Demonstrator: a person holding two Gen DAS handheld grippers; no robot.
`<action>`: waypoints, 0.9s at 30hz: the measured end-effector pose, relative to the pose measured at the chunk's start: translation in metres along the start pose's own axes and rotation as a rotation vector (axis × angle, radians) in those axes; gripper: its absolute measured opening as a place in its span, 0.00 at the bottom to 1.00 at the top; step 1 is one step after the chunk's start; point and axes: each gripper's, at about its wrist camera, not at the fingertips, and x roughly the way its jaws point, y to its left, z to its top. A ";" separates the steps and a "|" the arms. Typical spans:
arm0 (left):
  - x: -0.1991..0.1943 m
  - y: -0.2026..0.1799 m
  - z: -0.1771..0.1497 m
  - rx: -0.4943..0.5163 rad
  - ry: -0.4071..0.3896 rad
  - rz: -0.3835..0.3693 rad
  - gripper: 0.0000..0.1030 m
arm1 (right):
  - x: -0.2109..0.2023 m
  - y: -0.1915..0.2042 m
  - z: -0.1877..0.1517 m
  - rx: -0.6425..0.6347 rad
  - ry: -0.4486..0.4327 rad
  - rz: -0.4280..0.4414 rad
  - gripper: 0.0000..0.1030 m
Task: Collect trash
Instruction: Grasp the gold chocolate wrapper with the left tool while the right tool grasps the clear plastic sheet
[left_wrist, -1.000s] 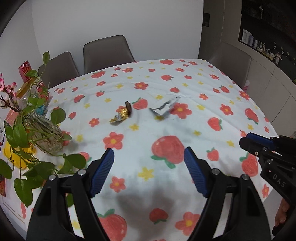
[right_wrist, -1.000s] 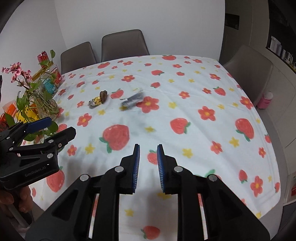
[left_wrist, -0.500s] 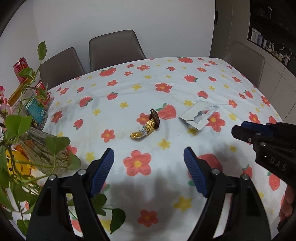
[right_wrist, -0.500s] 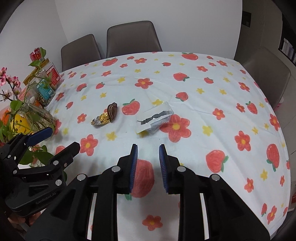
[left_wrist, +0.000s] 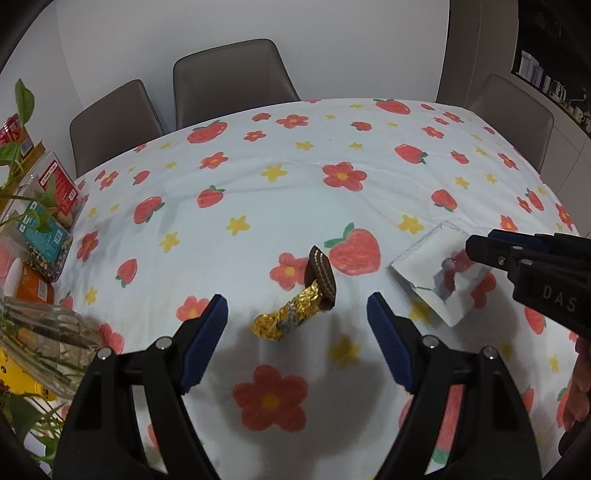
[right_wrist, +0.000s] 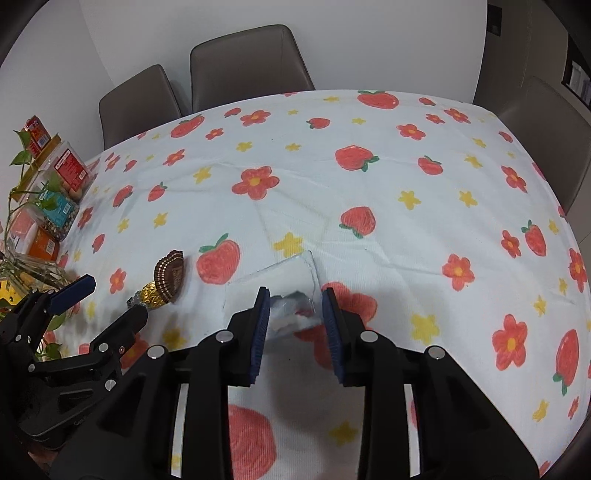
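A crumpled gold-foil wrapper with a brown paper cup (left_wrist: 300, 302) (right_wrist: 165, 283) lies on the strawberry-print tablecloth (left_wrist: 258, 192). My left gripper (left_wrist: 297, 315) hangs open just above it, blue pads on either side, not touching. To its right lies a clear torn plastic packet (left_wrist: 436, 273) (right_wrist: 280, 295). My right gripper (right_wrist: 295, 308) is over the packet's near end; its jaws are opening, with the packet between them and the pads not pressing. The right gripper's tip (left_wrist: 480, 249) shows at the edge of the left wrist view.
A glass vase with a green plant (left_wrist: 40, 332) stands at the near left. Snack boxes and jars (left_wrist: 48, 221) sit along the left edge. Grey chairs (left_wrist: 232, 77) ring the far side and right of the table. A hand (left_wrist: 580, 384) holds the right gripper.
Both grippers have moved forward and down over the table, so the foil wrapper and the packet now lie close under them. The right jaws have spread wider.
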 end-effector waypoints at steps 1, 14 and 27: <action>0.008 -0.001 0.002 0.004 0.009 0.002 0.76 | 0.005 -0.001 0.000 0.000 0.012 0.005 0.28; 0.048 -0.015 0.000 0.071 0.084 -0.015 0.54 | 0.014 -0.013 0.004 -0.025 0.027 -0.014 0.38; 0.044 -0.019 -0.002 0.071 0.097 -0.072 0.25 | 0.019 -0.006 -0.017 -0.010 0.082 0.074 0.36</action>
